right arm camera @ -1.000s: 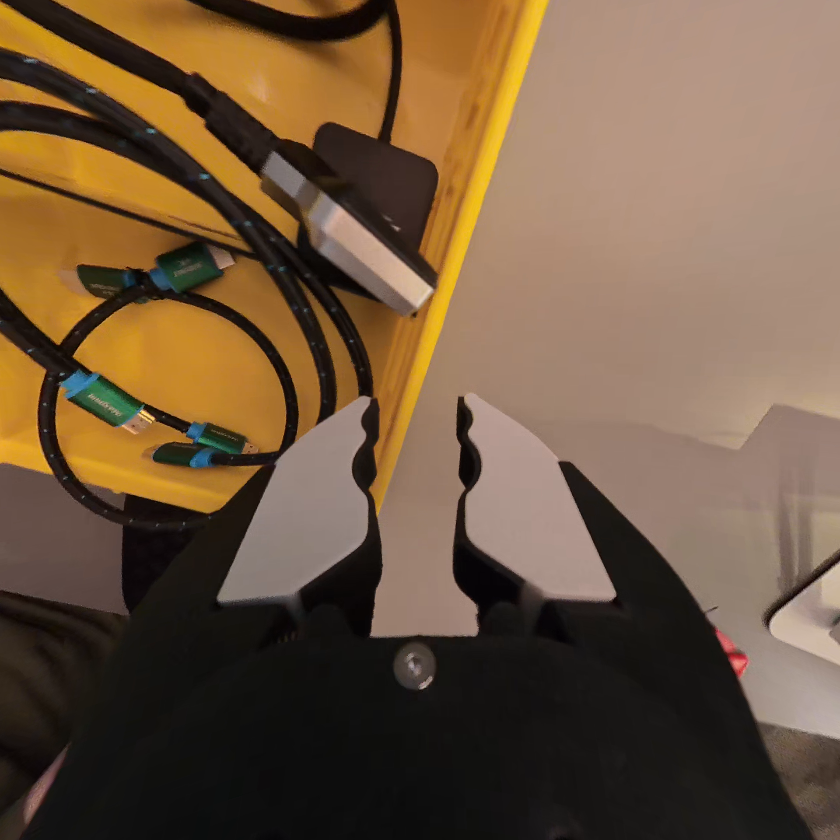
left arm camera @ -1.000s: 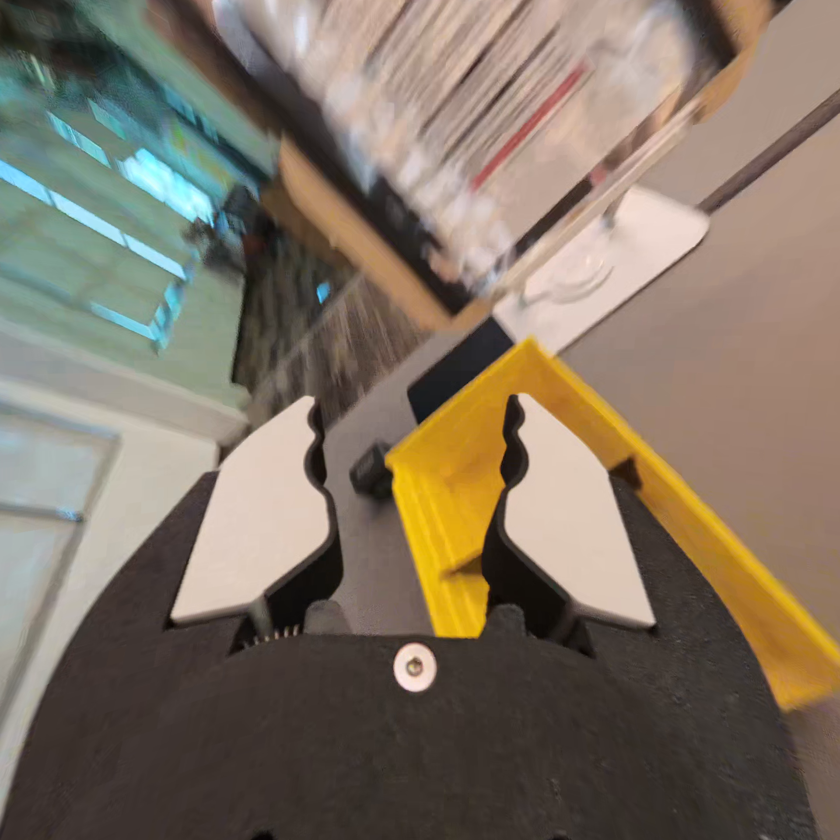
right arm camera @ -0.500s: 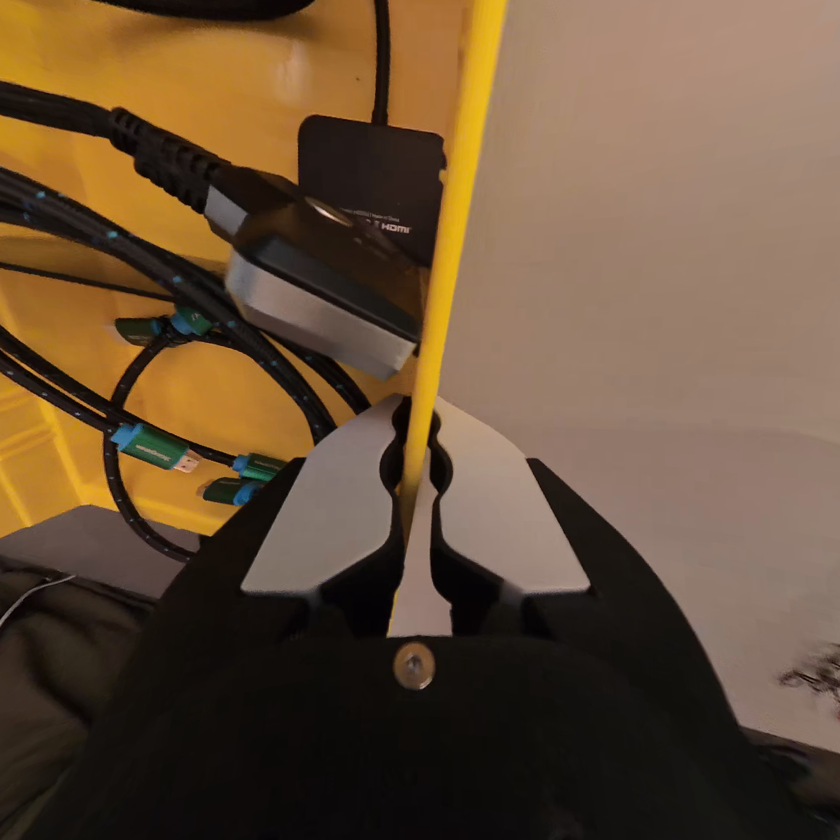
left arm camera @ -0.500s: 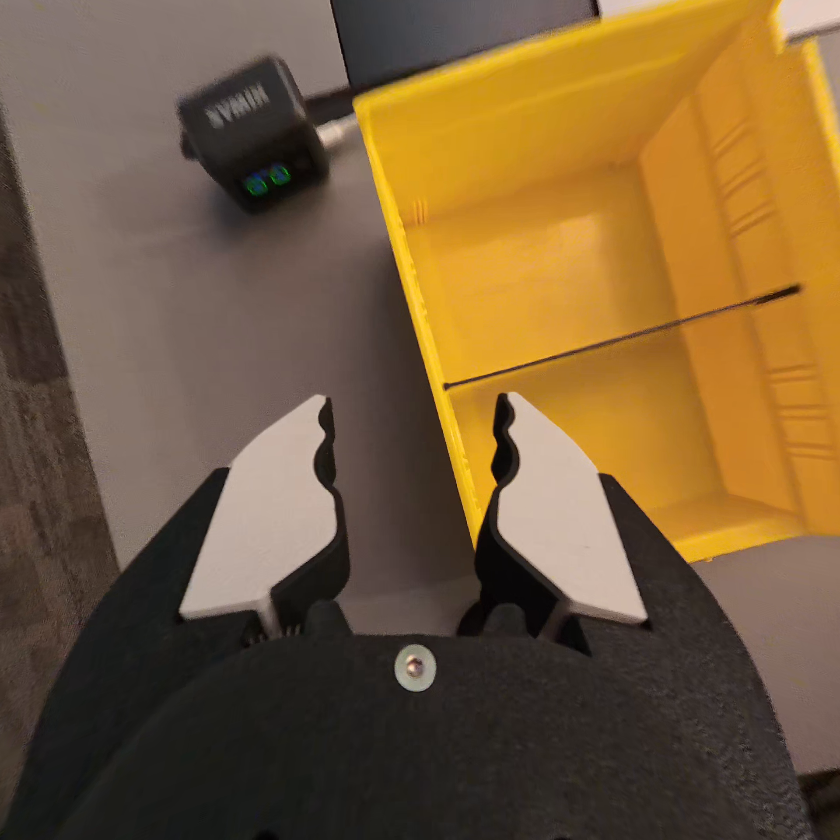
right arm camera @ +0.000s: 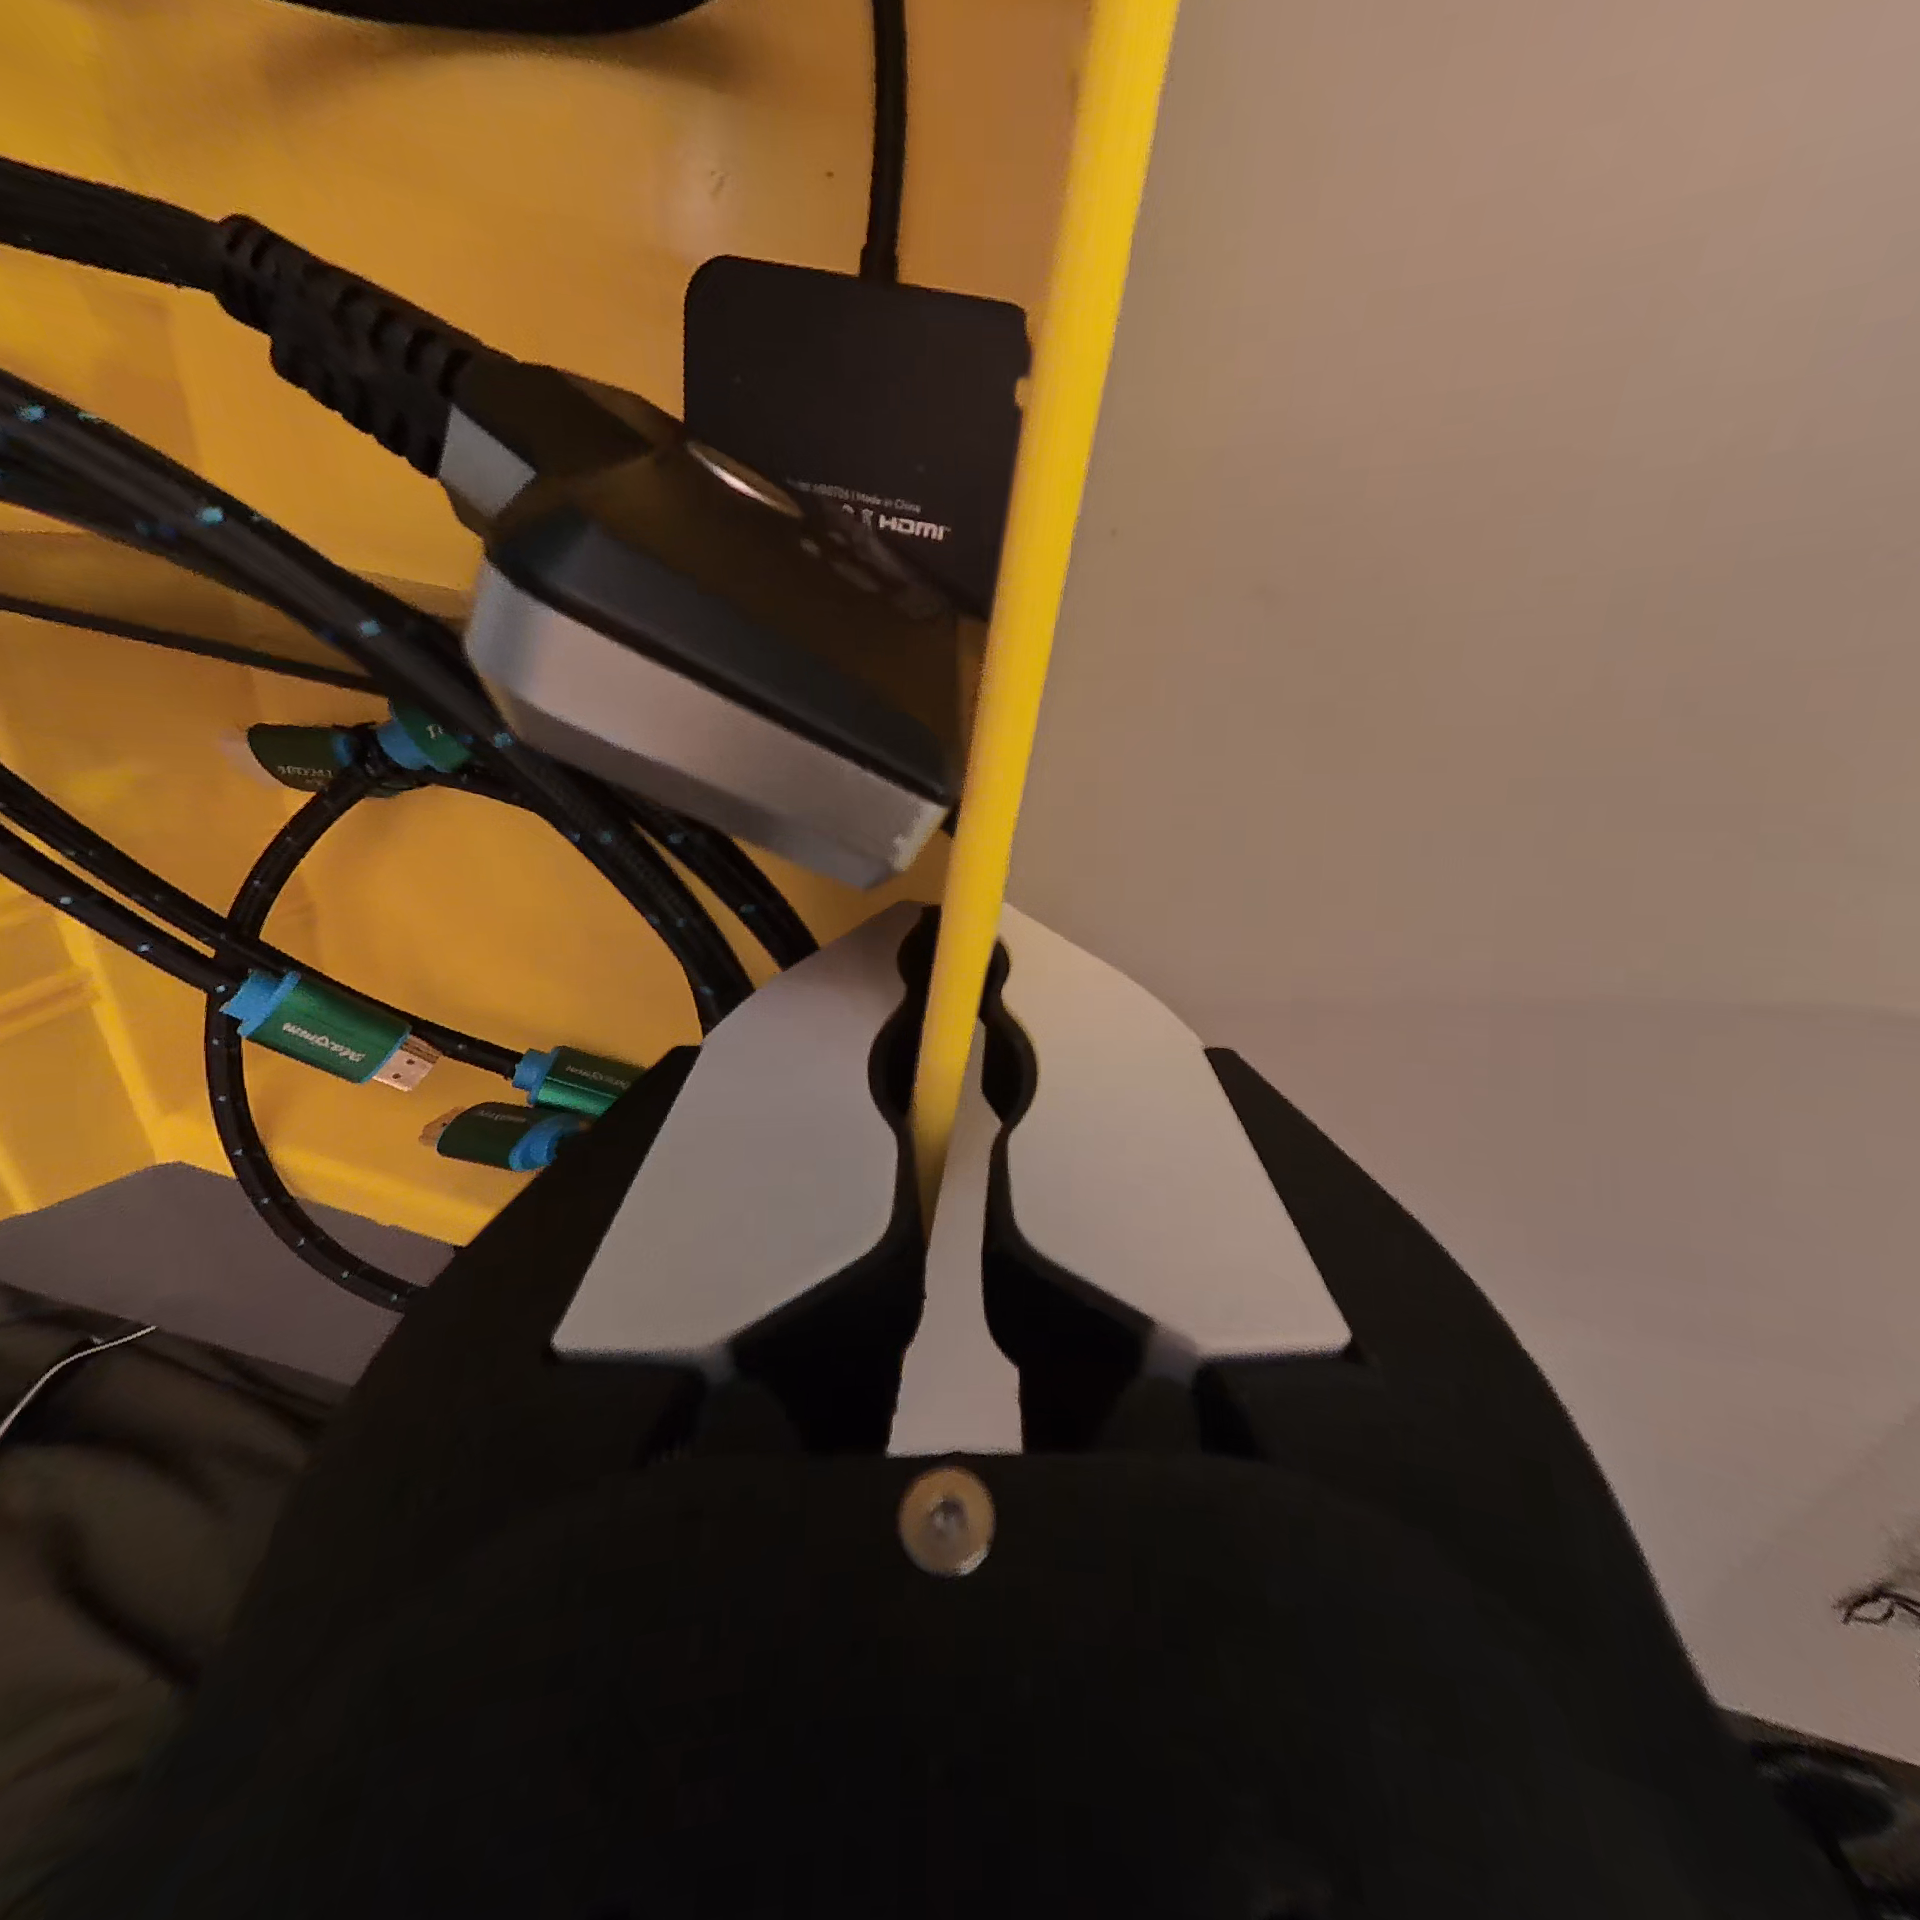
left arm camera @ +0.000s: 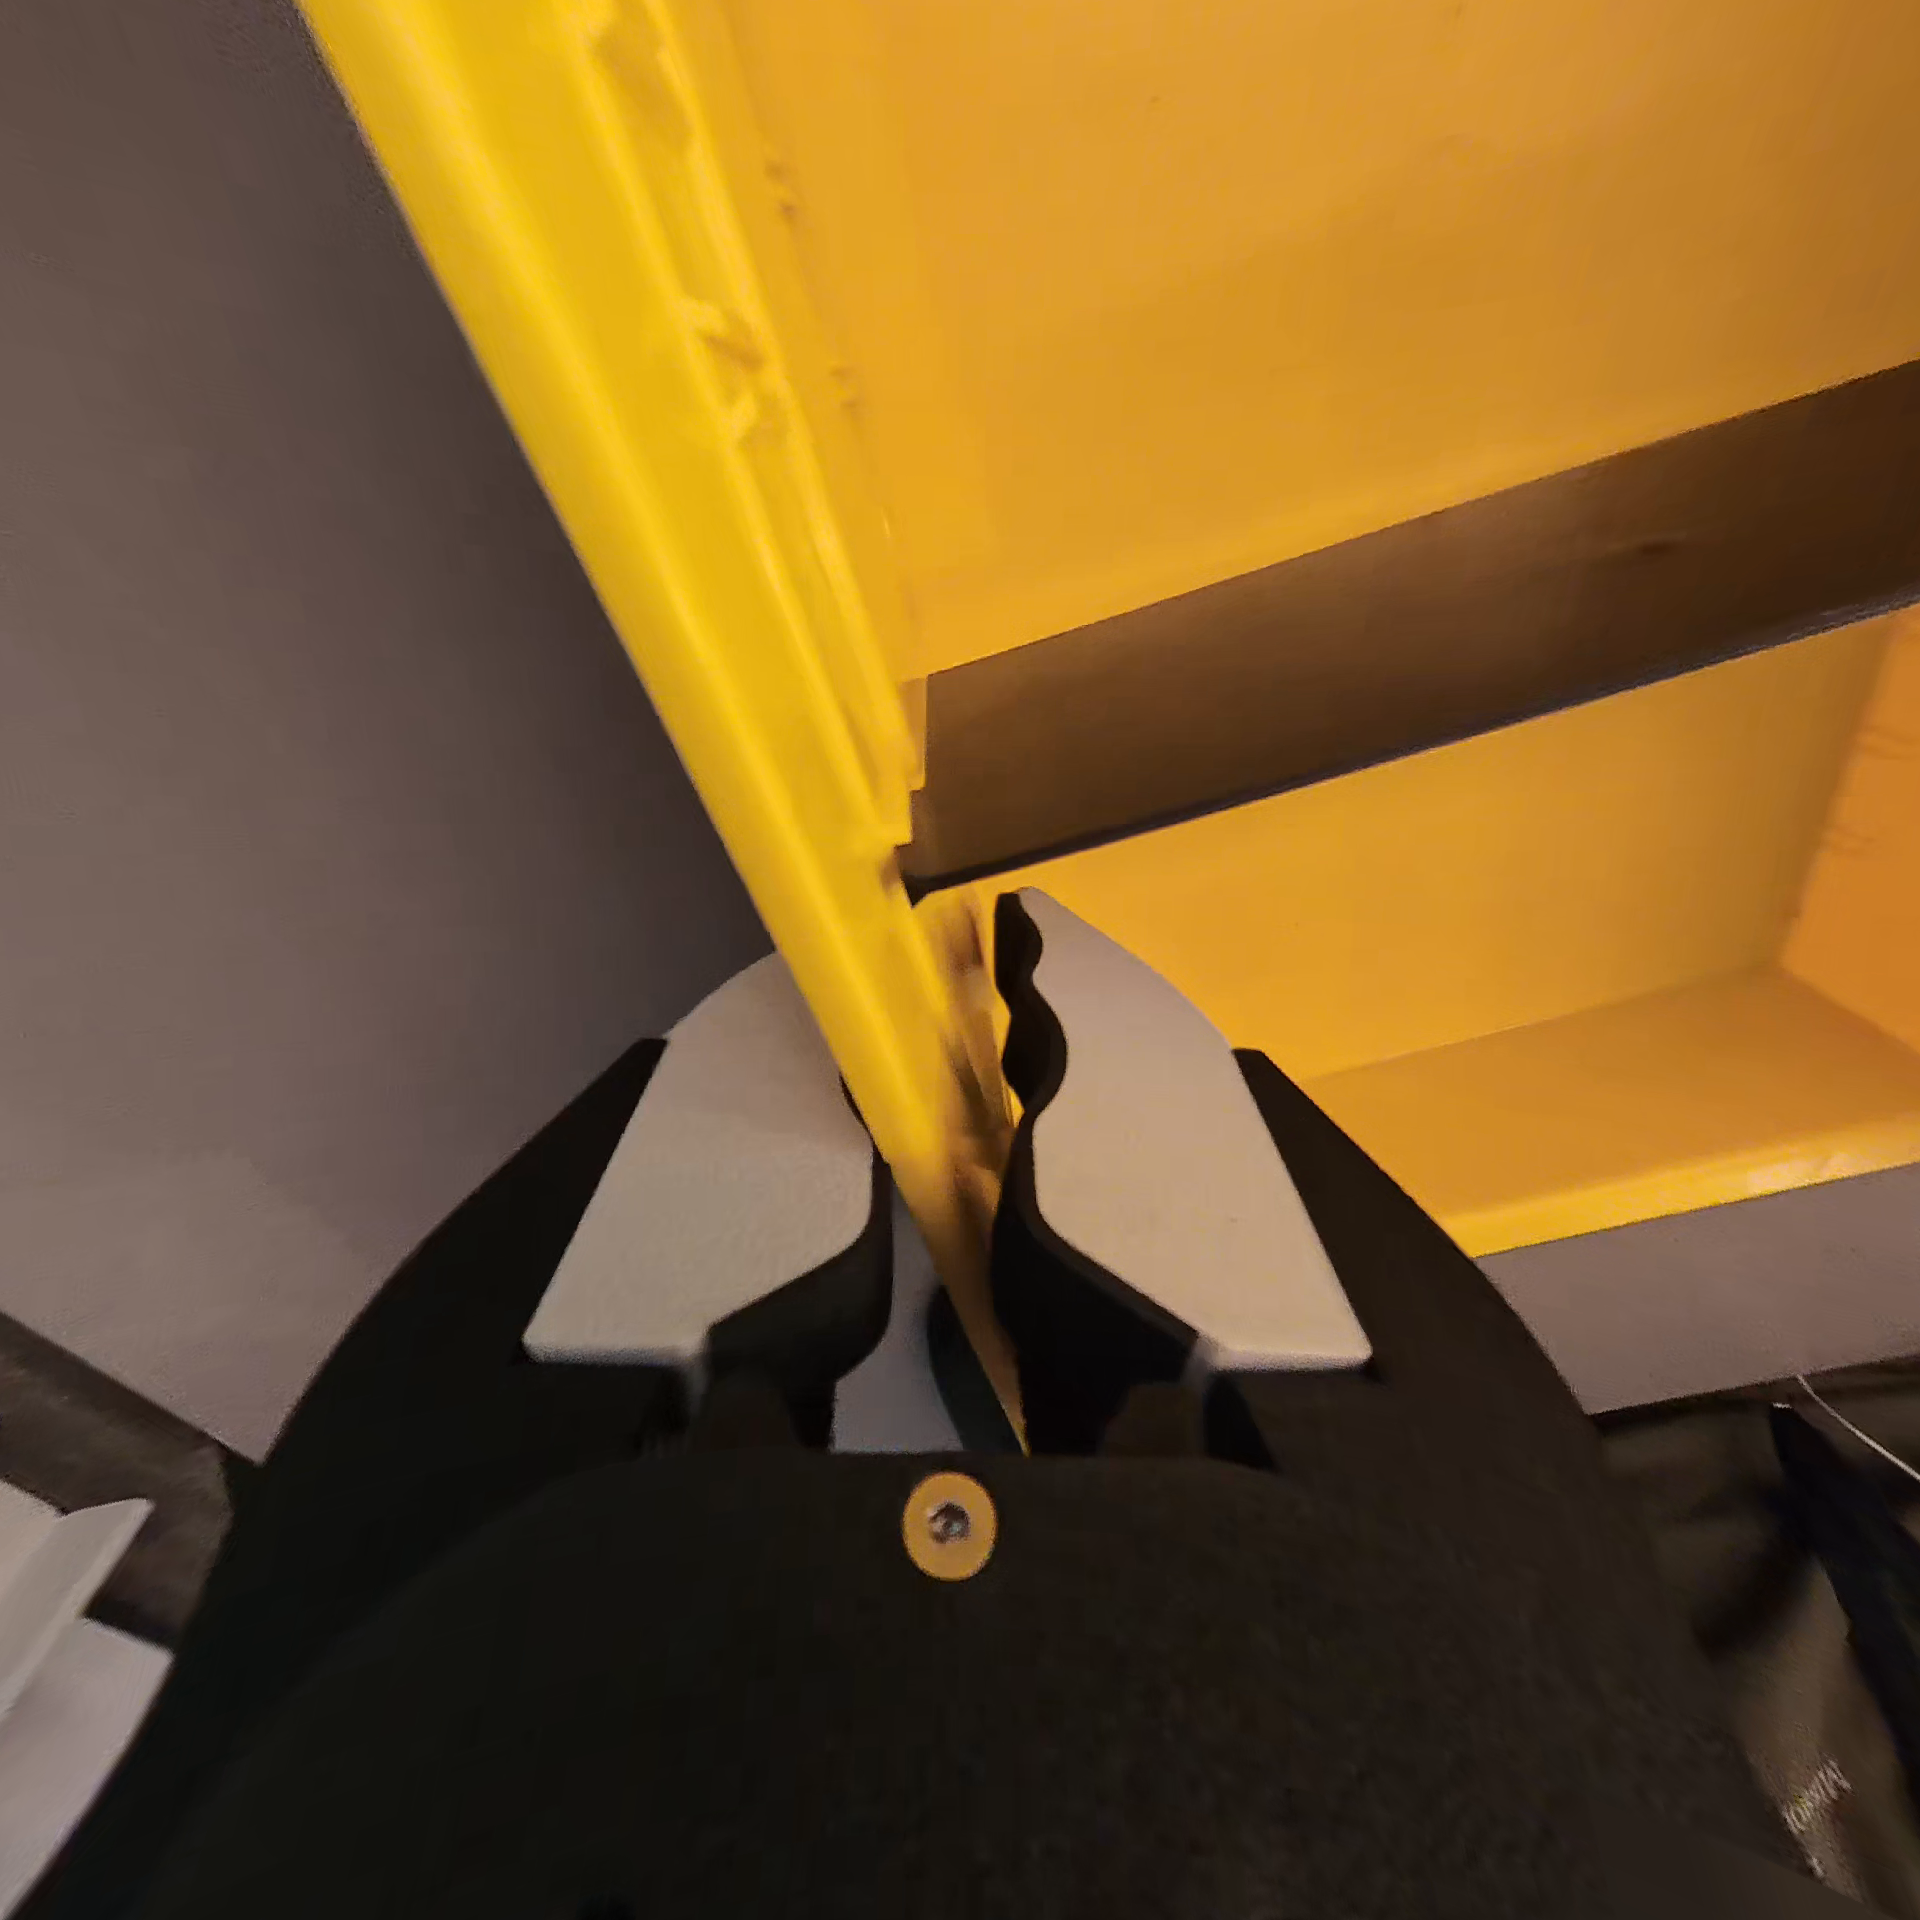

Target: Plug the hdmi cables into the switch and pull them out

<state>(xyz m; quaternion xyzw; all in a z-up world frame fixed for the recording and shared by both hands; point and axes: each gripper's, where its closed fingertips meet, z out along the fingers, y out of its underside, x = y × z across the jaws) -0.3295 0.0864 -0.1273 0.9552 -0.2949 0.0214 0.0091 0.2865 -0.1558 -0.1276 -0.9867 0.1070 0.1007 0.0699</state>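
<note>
Landmark: I place everything from the yellow bin (right arm camera: pixel 1049 582), which stands on the grey bench (right arm camera: pixel 1507 623).
Right gripper (right arm camera: pixel 951 1039): my fingers are closed almost fully on the bin's right side wall, one finger inside and one outside, wall pinched between.
Left gripper (left arm camera: pixel 935 1039): closed the same way on the bin's left wall (left arm camera: pixel 727 582), near the dark divider (left arm camera: pixel 1403 707); this compartment looks empty.
Switch (right arm camera: pixel 717 665): inside the bin, against the right wall, lying on a flat black box (right arm camera: pixel 852 395).
Hdmi cables (right arm camera: pixel 468 883): coiled inside the bin, left of the switch; green plugs (right arm camera: pixel 322 1034) lie loose, none plugged in that I can see.
Risk: if I lift or pull the bin unevenly, I think it tilts, and the switch and cables slide together and tangle.
Risk: the thin wall may slip from the fingers or bend.
Pose: both grippers point along the walls from the near end, tilted downward.
</note>
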